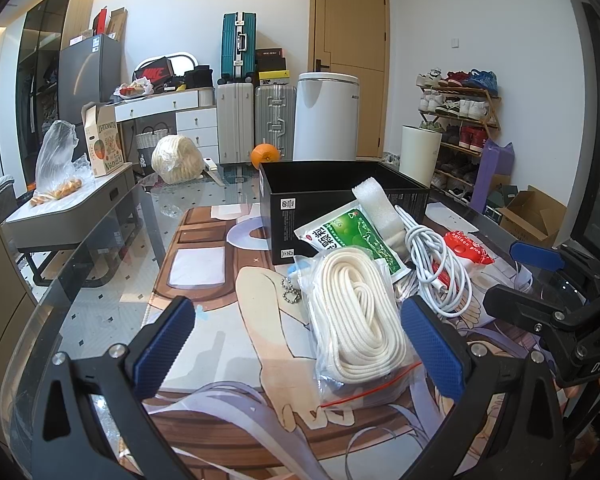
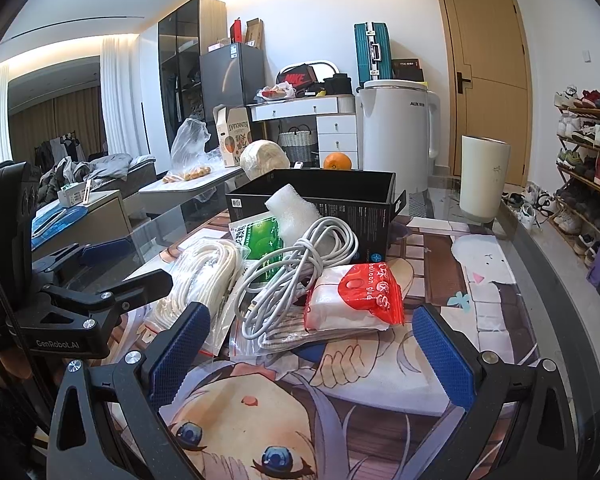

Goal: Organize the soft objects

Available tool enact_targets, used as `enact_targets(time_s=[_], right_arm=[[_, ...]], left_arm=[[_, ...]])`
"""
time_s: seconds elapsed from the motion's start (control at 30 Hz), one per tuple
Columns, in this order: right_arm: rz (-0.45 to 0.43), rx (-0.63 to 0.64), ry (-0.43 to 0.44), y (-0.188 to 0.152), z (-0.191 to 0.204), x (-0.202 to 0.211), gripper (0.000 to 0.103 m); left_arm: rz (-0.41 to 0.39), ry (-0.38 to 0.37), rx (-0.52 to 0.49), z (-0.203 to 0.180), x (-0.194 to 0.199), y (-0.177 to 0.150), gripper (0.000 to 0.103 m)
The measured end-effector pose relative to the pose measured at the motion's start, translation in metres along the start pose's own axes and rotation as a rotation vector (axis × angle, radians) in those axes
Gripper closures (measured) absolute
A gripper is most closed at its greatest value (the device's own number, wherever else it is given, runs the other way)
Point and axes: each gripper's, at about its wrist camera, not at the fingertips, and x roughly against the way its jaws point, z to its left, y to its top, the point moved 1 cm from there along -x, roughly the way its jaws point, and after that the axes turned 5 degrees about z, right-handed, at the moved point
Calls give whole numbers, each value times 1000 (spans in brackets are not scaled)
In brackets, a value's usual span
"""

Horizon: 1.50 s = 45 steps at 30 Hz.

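Note:
A pile of soft items lies on the glass table in front of an open black box (image 1: 340, 200) (image 2: 320, 196). Nearest me is a clear bag of white rope (image 1: 356, 316) (image 2: 204, 276). Behind it are a green packet (image 1: 352, 236) (image 2: 264, 240), a white foam strip (image 1: 376, 204) (image 2: 292, 210), a coiled white cable (image 1: 436, 264) (image 2: 300, 268) and a red-and-white packet (image 1: 468, 250) (image 2: 364, 296). My left gripper (image 1: 300, 350) (image 2: 124, 266) is open, with the rope bag lying between its fingers near the right pad. My right gripper (image 2: 312, 354) (image 1: 516, 276) is open just short of the red packet and holds nothing.
A ball chain (image 1: 290, 290) lies left of the rope bag. Behind the box are an orange (image 2: 337, 161), a wrapped round bundle (image 1: 177, 159) and a white appliance (image 2: 396, 132). A cream cup (image 2: 484, 178) stands at the far right. The table's curved edge (image 2: 540, 264) runs along the right.

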Motion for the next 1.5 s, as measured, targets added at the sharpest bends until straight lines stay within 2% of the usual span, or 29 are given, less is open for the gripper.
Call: enact_targets(time_s=[1.5], right_arm=[[5, 1, -1, 0, 0, -1, 0]], left_arm=[[7, 10, -8, 0, -1, 1, 0]])
